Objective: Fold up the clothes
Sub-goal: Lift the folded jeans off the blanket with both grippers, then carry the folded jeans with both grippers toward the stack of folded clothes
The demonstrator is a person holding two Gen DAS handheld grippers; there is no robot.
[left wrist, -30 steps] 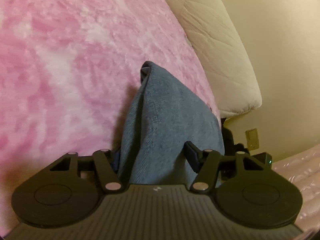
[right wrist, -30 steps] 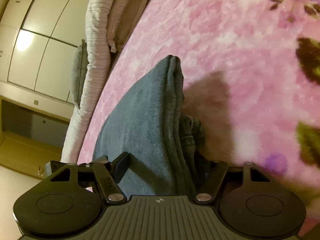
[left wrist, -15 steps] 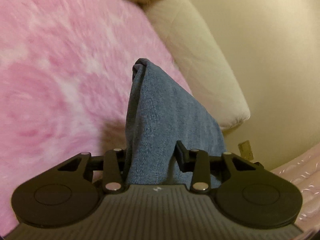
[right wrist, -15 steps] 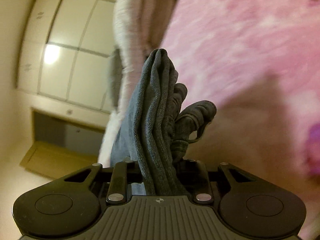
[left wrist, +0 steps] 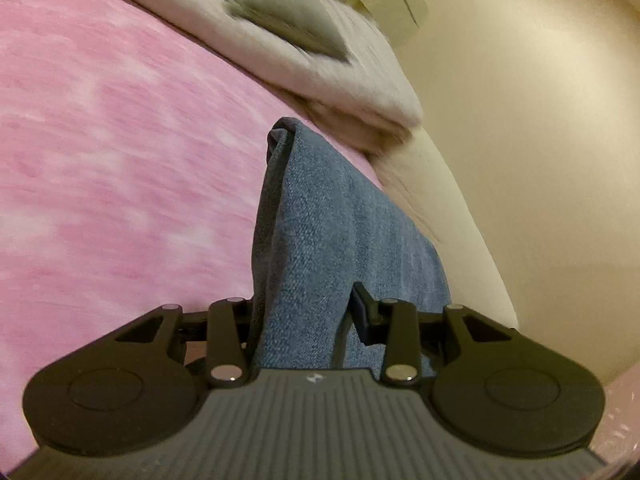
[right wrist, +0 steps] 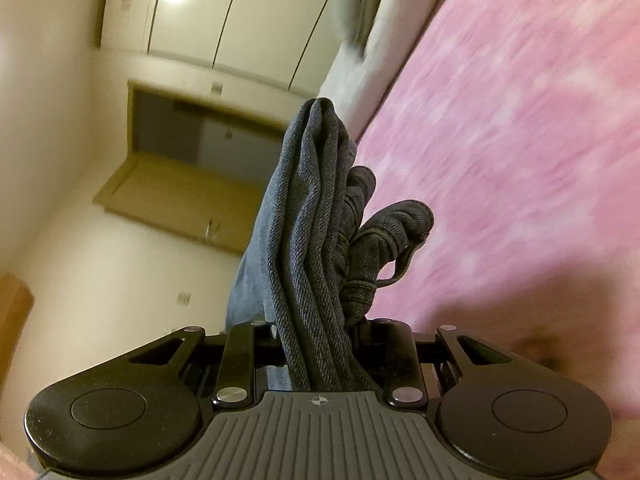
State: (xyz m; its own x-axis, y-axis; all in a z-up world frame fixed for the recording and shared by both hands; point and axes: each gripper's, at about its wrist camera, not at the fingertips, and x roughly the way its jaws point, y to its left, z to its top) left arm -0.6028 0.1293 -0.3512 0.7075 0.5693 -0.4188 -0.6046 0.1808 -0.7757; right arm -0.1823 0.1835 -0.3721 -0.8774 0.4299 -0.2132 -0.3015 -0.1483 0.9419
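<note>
A blue denim garment (left wrist: 340, 240) rises straight out of my left gripper (left wrist: 304, 320), which is shut on its folded edge. The same denim garment (right wrist: 312, 248) shows in the right wrist view as several bunched layers with a waistband loop sticking out to the right. My right gripper (right wrist: 320, 344) is shut on those layers. Both grippers hold the cloth above a pink fleece blanket (left wrist: 120, 160). The fingertips of both grippers are hidden in the cloth.
White and beige bedding (left wrist: 340, 64) with a grey pillow (left wrist: 280, 12) lies along the far edge of the blanket. A cream wall (left wrist: 540, 140) stands to the right. White cupboard doors (right wrist: 224, 24) and a recessed doorway (right wrist: 192, 168) face the bed.
Both grippers have closed tighter on the denim and lifted and tilted upward with it. The blanket has dropped away; wall, cupboards and pillows have come into view.
</note>
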